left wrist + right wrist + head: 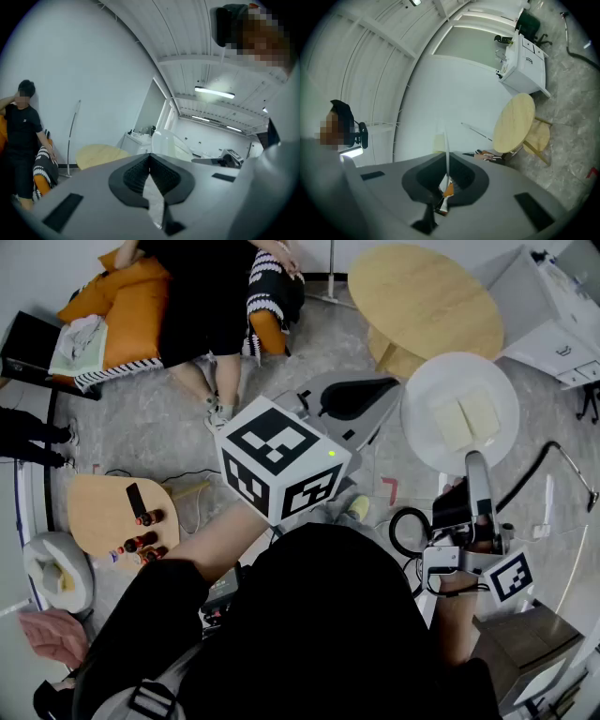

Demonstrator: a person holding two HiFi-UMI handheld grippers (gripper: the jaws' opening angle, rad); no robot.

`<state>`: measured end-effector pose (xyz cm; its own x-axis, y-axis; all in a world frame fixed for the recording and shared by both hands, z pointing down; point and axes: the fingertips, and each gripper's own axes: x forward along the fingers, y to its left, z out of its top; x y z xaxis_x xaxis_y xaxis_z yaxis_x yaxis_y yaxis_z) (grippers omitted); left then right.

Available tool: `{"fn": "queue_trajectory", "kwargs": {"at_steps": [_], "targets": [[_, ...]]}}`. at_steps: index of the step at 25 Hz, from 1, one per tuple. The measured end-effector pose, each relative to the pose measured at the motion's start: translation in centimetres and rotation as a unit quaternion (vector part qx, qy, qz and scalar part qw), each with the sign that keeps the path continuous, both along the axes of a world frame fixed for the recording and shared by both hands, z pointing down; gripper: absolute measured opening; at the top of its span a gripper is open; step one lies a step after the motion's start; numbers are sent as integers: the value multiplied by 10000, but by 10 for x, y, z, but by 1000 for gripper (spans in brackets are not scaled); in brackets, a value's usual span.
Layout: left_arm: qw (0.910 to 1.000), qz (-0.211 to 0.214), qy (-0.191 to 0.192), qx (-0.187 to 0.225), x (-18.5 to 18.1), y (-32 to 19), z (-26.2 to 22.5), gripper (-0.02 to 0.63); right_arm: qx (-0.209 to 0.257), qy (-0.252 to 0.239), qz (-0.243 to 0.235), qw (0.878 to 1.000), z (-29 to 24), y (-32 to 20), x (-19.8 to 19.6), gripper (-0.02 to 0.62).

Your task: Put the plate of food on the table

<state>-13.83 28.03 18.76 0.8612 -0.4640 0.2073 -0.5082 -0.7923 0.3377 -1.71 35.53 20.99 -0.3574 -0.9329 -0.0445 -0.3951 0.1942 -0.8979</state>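
My right claw [447,155] is clenched on the plate [441,381], gripping its near rim; in the right gripper view the rim shows edge-on as a thin white line that runs out from between the two pads, with a bit of pale food beside it; in the head view the plate faces up, round and white, and the food [466,418] lies on it as two pale flat slices side by side, touching; the plate hangs in the air over the floor [169,418], borne by this claw alone, and does not rest on the table [427,296]; the table, round and of light wood, stands just beyond the plate's far edge in the head view, its top bare; my left claw [150,155] is clenched on nothing; its pads meet at the tips, and through the slit below them only floor shows; its cube [281,470] fills the middle of the head view, and the claw points out toward the table, left of the plate and apart from it; a cabinet [553,315] stands right of the table; a person [211,296] sits on an orange sofa [131,296] at the far left; nearer to me on the left is a low table [103,498] with a few bottles [142,542] on it.
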Motion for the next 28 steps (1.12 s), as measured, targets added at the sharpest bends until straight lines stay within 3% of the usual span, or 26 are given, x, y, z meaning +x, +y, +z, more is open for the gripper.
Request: {"fn": "queue_trajectory", "kwargs": {"at_steps": [5, 28], "targets": [[9996, 275, 55, 100, 10, -7, -7, 6, 91, 162, 151, 9997, -8, -1, 2, 17], [9998, 140, 115, 56, -34, 2, 10, 6, -29, 68, 244, 9997, 7, 9, -26, 17]]}}
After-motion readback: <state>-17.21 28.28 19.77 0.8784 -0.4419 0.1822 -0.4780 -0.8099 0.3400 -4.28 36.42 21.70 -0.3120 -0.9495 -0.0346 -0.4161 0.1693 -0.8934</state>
